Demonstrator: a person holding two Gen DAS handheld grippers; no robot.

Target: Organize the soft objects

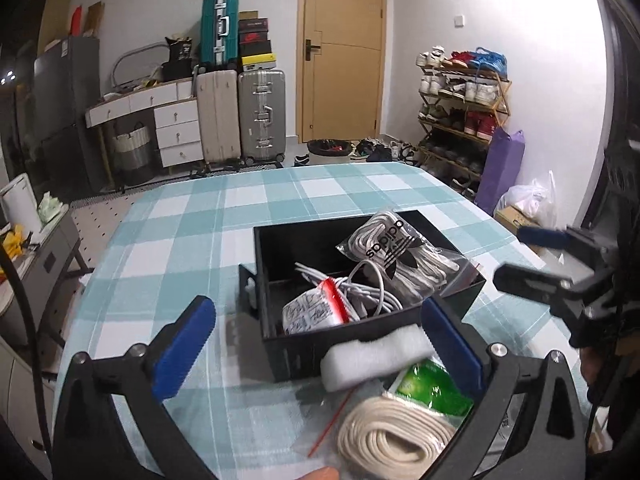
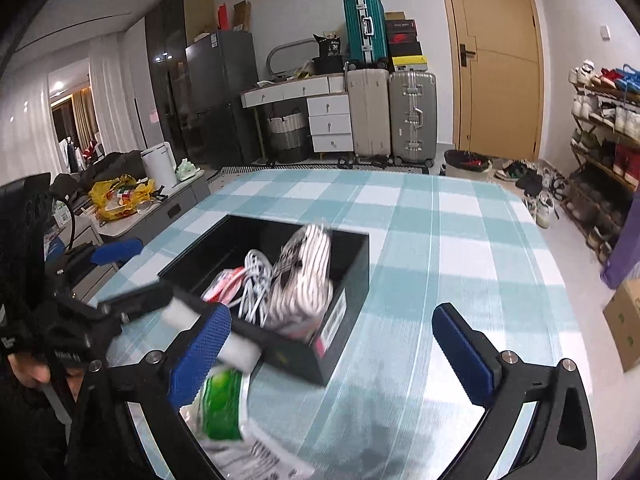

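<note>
Coiled strap [image 1: 394, 436] near; black box [image 1: 276, 248] holds laces [image 1: 400, 256], cables [image 1: 372, 292].

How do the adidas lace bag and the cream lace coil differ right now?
The adidas lace bag lies inside the black box; the cream lace coil lies outside it on the checked cloth. The bag's laces are white with black print over them; the coil is cream. Both are bundled laces in clear plastic.

blurred: shoelace bag [image 2: 304, 276] | cut off: lace coil [image 1: 396, 436]
</note>
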